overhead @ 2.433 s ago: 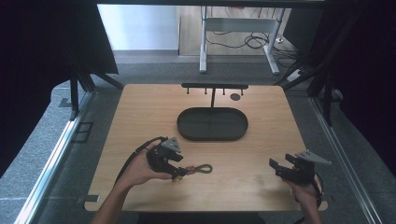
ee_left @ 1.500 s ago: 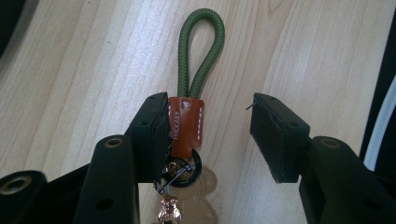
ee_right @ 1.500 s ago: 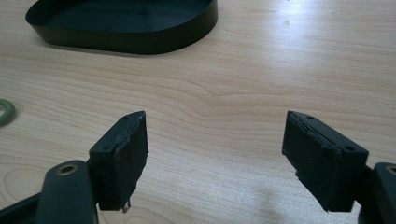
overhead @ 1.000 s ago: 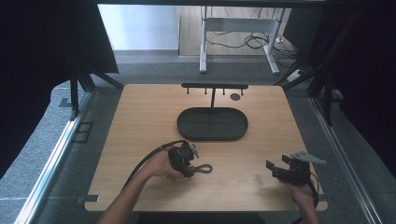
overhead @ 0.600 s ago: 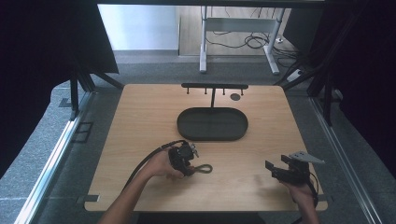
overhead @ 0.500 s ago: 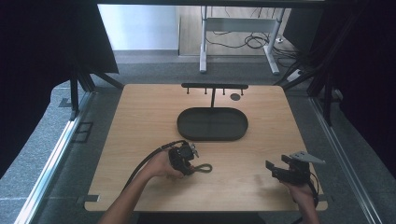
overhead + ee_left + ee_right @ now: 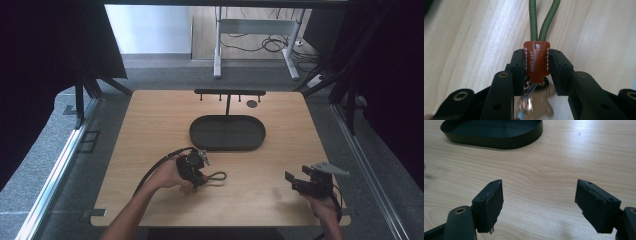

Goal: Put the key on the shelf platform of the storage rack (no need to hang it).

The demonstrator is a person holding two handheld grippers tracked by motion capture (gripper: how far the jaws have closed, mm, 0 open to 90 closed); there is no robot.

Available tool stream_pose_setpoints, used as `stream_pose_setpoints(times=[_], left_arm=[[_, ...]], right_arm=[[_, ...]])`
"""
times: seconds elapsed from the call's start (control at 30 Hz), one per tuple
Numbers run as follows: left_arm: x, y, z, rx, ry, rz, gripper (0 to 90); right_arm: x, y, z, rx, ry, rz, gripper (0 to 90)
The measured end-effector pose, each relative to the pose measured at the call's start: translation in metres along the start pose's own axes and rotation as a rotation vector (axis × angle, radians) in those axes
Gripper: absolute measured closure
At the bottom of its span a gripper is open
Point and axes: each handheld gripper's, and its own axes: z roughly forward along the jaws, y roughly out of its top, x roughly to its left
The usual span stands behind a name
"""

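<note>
While right tongs (image 7: 539, 205) stay released, left tongs (image 7: 537, 67) keep gripping keychain (image 7: 536, 61).

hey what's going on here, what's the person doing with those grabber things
A person sits at a wooden table with a two-jaw gripper in each hand. The left gripper is shut on the brown leather tab of a keychain with a green cord loop, low over the near part of the table. The right gripper is open and holds nothing, near the table's right front corner. A black oval tray and a black hook rack sit farther back.
</note>
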Motion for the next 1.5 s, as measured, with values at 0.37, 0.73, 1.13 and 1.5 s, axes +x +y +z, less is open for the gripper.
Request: stream_pose_setpoints(times=[0.37,0.73,1.13,1.5], left_arm=[[-0.005,0.0,-0.041,-0.073,-0.008,0.018,66.5],[-0.002,0.005,-0.065,-0.107,-0.002,0.022,66.5],[0.006,0.02,-0.086,-0.133,0.02,0.023,66.5],[0.013,0.032,-0.093,-0.128,0.027,0.035,66.5]], right_arm=[[-0.002,-0.001,0.0,0.002,-0.004,0.003,23.2],[-0.005,-0.002,0.0,-0.005,-0.005,0.016,23.3],[-0.006,-0.004,0.001,0.002,-0.011,0.027,23.3],[-0.006,-0.004,0.002,0.004,-0.018,0.034,23.3]])
